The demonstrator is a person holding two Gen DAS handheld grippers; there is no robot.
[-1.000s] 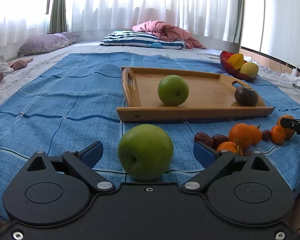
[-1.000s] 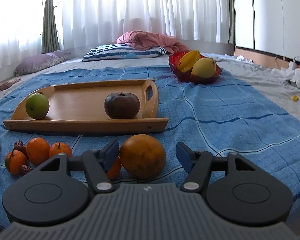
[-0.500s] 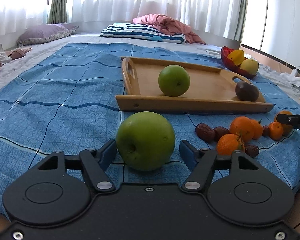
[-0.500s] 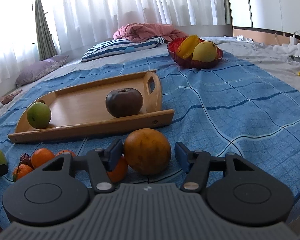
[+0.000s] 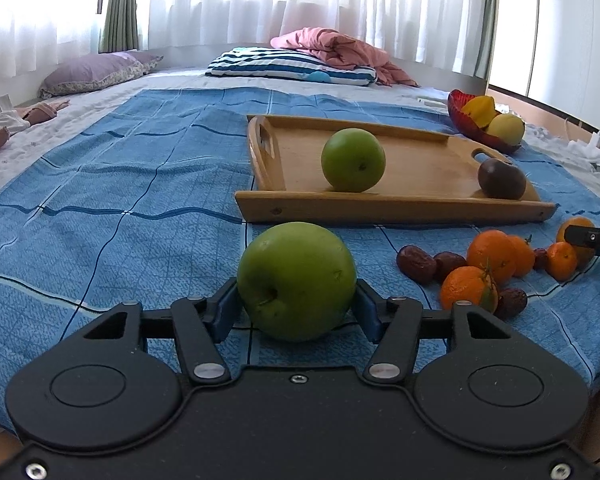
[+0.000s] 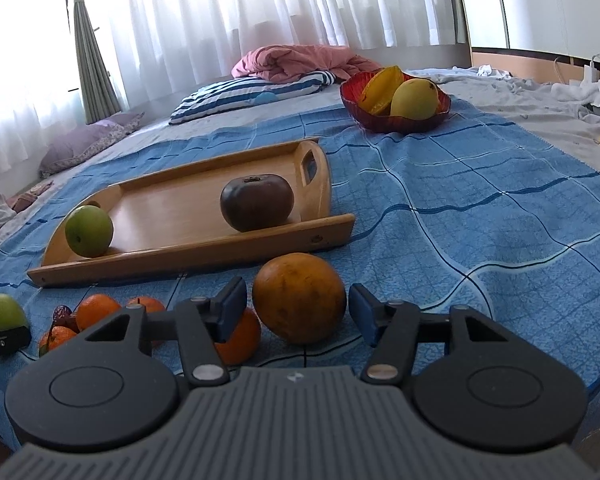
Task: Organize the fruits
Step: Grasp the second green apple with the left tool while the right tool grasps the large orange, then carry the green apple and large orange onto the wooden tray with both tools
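The left gripper (image 5: 296, 304) has just clamped the green apple (image 5: 296, 280); the right gripper (image 6: 298, 312), jaws apart, straddles the large orange (image 6: 300, 296), near the tray's (image 6: 204, 252) front edge.

Right gripper (image 5: 594, 236) cut off by the frame edge; tangerine (image 6: 238, 336) partly hidden behind a finger.

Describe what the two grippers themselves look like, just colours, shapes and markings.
The left gripper is smooth black; the right gripper has a grey ribbed body bearing a small pale logo. Both have two round black discs, black linkage arms with silver pivot pins, and blue fingers. No cables or sleeves show.
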